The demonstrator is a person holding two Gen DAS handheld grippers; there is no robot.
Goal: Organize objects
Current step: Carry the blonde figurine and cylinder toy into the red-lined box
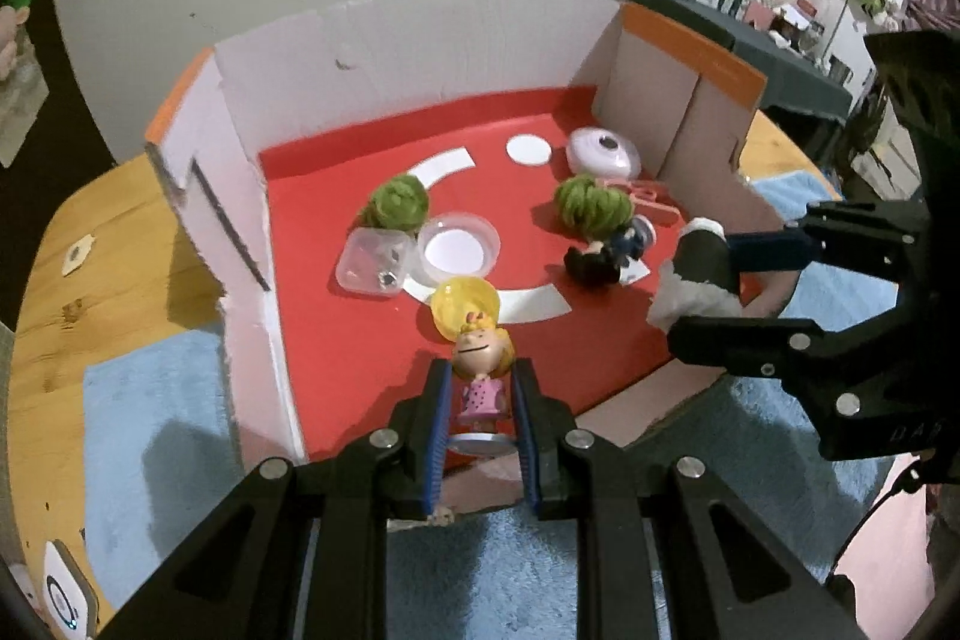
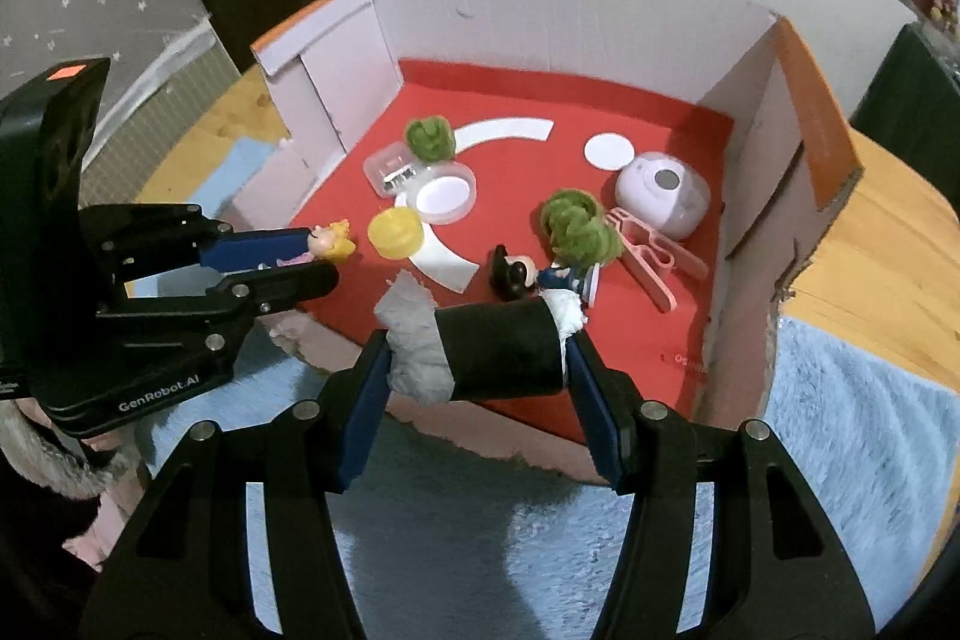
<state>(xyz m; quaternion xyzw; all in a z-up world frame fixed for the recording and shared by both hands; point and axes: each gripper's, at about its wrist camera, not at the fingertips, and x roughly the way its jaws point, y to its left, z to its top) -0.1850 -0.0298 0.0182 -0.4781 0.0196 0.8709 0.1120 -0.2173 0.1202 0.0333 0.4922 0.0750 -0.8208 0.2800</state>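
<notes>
The left gripper [image 1: 480, 400] is clenched on a small blonde figurine in a pink dress [image 1: 480, 370], its blue pads pressing the body from both sides while the head sticks out past the fingertips and the round silver base sits back between the fingers; it hangs over the near edge of the cardboard box [image 1: 240, 196]. The right gripper [image 2: 480, 358] stands wider and grips a black cylinder [image 2: 498, 346] crosswise, the pads pressing on its two ends, where crumpled white-grey wadding bulges out; what the cylinder is cannot be told. It too is over the box's near edge, just beside the left one. On the box's red floor [image 2: 540, 244] lie a yellow cap [image 2: 395, 232], a clear round lid [image 2: 447, 190] touching a clear square container [image 2: 390, 169], two green fuzzy balls [image 2: 427, 137], a dark-haired figurine [image 2: 528, 274] lying on its side against the nearer ball, pink clips [image 2: 648, 256] and a pale round device [image 2: 663, 193] near the right wall. The box sits on a wooden table [image 1: 54, 280] with blue fluffy cloth [image 2: 852, 436] under its near side. The shelf clutter behind is too blurred to make out, and the box's near wall is mostly hidden by the grippers.
</notes>
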